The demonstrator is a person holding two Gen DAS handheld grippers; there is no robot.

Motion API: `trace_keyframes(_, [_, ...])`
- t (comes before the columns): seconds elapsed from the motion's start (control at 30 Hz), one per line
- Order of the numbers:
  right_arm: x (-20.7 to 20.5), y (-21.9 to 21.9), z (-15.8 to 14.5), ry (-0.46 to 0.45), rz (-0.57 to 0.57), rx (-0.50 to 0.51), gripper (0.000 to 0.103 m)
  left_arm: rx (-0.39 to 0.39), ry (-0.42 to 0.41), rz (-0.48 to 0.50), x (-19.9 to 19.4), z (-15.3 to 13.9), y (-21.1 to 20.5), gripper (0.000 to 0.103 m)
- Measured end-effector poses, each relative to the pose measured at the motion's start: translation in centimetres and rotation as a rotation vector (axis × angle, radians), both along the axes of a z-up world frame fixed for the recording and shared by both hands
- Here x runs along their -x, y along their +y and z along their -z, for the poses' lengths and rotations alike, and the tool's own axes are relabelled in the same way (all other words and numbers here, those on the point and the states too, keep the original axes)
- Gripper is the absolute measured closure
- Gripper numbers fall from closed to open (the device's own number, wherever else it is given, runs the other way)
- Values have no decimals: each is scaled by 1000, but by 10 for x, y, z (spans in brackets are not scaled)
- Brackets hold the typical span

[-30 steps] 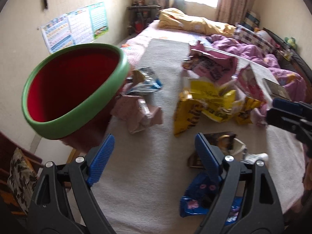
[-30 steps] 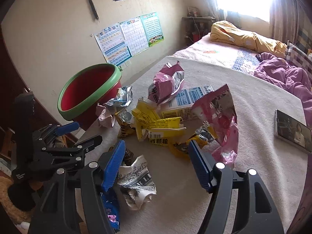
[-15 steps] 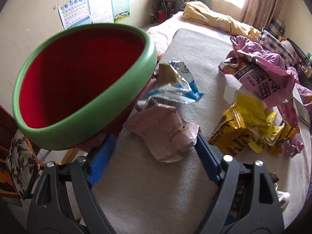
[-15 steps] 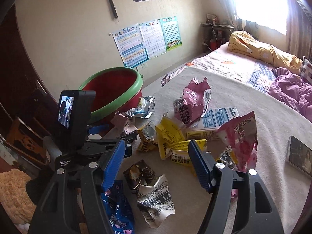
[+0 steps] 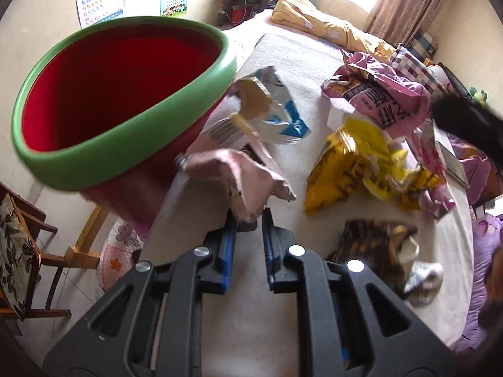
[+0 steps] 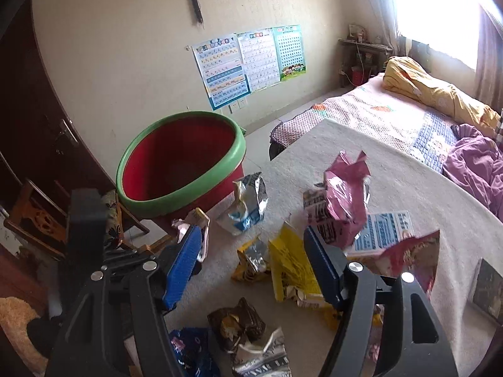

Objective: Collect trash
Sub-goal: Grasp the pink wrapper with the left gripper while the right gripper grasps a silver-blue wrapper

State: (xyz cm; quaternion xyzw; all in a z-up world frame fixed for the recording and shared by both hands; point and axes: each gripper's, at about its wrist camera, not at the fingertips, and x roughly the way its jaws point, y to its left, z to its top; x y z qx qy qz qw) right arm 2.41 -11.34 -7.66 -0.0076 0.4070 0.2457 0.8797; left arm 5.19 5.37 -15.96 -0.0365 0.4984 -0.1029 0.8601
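A red bucket with a green rim [image 5: 125, 135] [image 6: 176, 201] stands at the left edge of the cloth-covered table [image 5: 314, 62]. My left gripper [image 5: 248, 216] has its jaws closing tight on the lower edge of a crumpled pale pink wrapper [image 5: 239, 176] [image 6: 193, 220], just right of the bucket. My right gripper [image 6: 251, 235] hangs open above a yellow wrapper [image 6: 289, 264] [image 5: 361, 157], with nothing between its fingers. A silver-blue bag [image 5: 270, 116] [image 6: 248, 207] leans beside the bucket. A pink bag [image 5: 383, 100] [image 6: 342, 194] stands farther right.
More litter lies on the table: a dark brown wrapper [image 6: 239, 323], a blue one [image 6: 188, 355], a white-blue carton [image 6: 386, 229], a red-pink bag [image 6: 411, 260]. A phone [image 6: 487, 289] rests at the right. A wooden chair [image 5: 19, 245] stands left of the table.
My left gripper moved forward to the pale pink wrapper and shut on it. The right gripper shifted, bringing the bucket and the left gripper closer in its view; its jaws stayed open.
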Motion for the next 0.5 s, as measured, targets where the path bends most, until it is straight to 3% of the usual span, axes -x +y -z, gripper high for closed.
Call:
trace_keyframes(0.1, [-29,22,5,31,-27,18,37,9,-8,-10,11,-3,8,85])
trace_keyframes(0.23, [-65,51,24,79,-59,92,37,-7,-61,-19,25,-13,9,52])
trace_keyframes(0.37, [-87,70,53,148,-88,172,41,-28,-104,-24,34,-21,13,38])
trace_keyframes(0.4, [-90,73,60,160,-89,194,44,-39,-113,-30,34,-23,12,29])
trace_keyframes(0.47, [-92,75,74,196,-102,201,66,-77,-137,-38,37,-25,11,22])
trace_keyframes(0.5, [-93,74,78,213,-109,187,71,-113,-158,-43,38,-26,9,16])
